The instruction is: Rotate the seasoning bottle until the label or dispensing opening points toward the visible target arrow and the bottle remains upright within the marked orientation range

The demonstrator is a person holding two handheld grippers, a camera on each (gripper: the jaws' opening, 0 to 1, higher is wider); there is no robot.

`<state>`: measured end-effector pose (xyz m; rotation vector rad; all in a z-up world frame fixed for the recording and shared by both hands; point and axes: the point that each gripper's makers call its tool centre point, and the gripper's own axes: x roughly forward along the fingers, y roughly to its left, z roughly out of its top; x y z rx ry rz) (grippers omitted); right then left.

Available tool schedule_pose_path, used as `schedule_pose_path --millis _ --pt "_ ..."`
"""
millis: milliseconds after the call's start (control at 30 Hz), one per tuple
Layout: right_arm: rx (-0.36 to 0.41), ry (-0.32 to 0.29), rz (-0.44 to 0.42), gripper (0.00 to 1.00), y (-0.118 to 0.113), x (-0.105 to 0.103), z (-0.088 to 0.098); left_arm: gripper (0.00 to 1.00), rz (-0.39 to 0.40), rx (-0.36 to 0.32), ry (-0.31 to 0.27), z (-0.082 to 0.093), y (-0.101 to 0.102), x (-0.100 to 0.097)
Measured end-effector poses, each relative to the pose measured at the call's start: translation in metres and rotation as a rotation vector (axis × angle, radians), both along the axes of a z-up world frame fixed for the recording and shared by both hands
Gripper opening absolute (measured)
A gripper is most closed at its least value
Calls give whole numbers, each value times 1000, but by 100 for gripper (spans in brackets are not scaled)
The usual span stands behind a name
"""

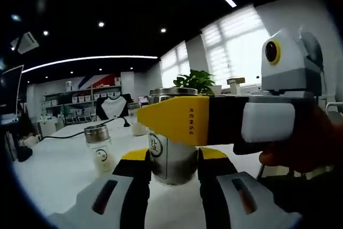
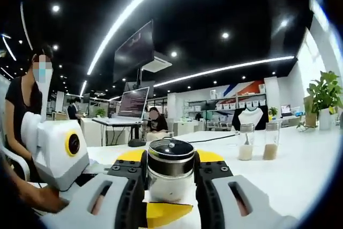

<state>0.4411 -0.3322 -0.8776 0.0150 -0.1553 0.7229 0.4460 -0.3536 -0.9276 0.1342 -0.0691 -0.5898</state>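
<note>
Right gripper view: seasoning bottle (image 2: 170,174) between claw (image 2: 170,172) jaws.

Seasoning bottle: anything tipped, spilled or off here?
Nothing stands out. The seasoning bottle stands upright between the right gripper jaws, lid on. The small shaker and two jars also stand upright; no spill on the white table.

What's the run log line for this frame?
phase: grasp | seasoning bottle: upright on white table | left gripper: fingers flank base | right gripper: fingers against bottle | arrow: unseen | second bottle: apart
</note>
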Motion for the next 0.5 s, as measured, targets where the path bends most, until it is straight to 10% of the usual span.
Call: schedule_pose_path --millis 200,500 --pt "-19 19 -36 33 -3 3 -4 36 -9 8 -5 -3 0 3" --pt "18 17 126 32 -6 -6 6 36 -209 -36 -3 7 -10 -7"
